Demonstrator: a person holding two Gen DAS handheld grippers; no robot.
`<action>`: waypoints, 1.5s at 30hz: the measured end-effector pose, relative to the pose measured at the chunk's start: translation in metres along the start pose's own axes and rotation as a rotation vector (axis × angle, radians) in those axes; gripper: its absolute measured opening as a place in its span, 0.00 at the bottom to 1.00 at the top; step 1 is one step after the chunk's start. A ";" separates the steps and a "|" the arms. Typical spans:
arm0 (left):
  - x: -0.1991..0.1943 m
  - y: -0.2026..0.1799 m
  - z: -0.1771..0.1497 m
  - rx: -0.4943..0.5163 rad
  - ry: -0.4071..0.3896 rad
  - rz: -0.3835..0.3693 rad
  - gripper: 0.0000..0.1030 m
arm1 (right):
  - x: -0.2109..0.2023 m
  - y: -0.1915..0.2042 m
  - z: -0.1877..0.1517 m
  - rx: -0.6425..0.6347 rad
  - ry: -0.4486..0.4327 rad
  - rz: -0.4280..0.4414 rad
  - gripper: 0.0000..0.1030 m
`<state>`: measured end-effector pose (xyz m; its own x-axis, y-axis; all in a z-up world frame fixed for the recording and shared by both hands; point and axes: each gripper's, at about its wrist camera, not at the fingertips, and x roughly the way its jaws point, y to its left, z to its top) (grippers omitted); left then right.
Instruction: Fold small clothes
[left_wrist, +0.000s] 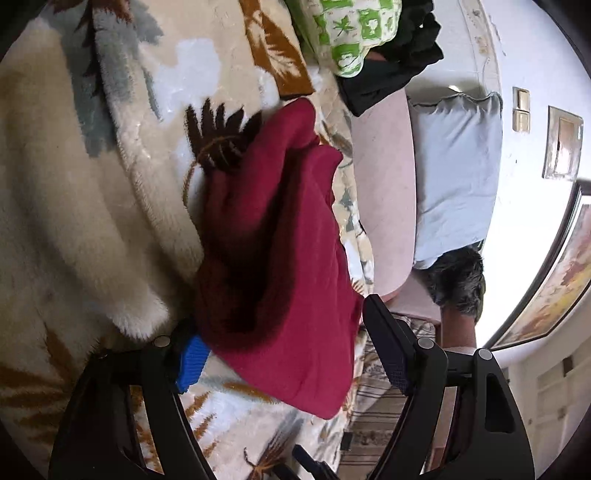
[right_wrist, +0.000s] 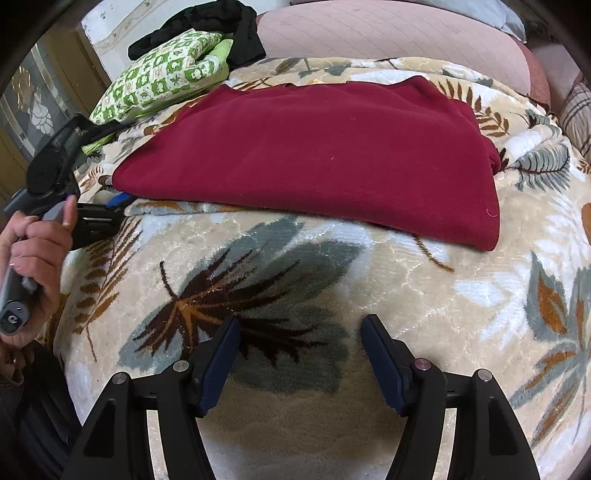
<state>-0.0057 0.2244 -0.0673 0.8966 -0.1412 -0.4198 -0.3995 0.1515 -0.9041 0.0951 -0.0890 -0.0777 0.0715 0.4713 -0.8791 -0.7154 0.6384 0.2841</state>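
Lying across the leaf-patterned blanket (right_wrist: 303, 280), the red garment (right_wrist: 314, 155) appeared already folded over into a flat, thick rectangle, a placement that would keep its edges accessible for a further fold. The left gripper (left_wrist: 280, 339) reached in at the garment's end, its fingers set wide to either side of the cloth; one finger (left_wrist: 388, 350) showed clear beside the fabric, while the other was hidden under the red edge, near a blue cuff (left_wrist: 192, 365). Its jaws stood apart, so nothing was clamped, though the cloth lay between them. The right gripper (right_wrist: 301, 362) hovered over bare blanket, well short of the garment, spread wide and empty. A green patterned cloth (right_wrist: 162, 74) lay beyond.
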 end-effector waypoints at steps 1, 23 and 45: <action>0.001 -0.002 -0.001 0.016 0.000 0.004 0.75 | 0.000 0.000 0.000 -0.002 0.000 -0.001 0.65; 0.027 -0.068 -0.062 0.666 -0.222 0.522 0.08 | -0.072 -0.010 0.065 0.074 -0.276 0.098 0.64; 0.072 -0.113 -0.126 1.263 -0.202 0.638 0.08 | 0.085 0.094 0.316 -0.036 0.228 0.484 0.76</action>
<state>0.0794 0.0741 -0.0056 0.6857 0.4041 -0.6054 -0.3983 0.9045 0.1526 0.2533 0.2035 -0.0046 -0.4225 0.5601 -0.7126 -0.6525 0.3577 0.6680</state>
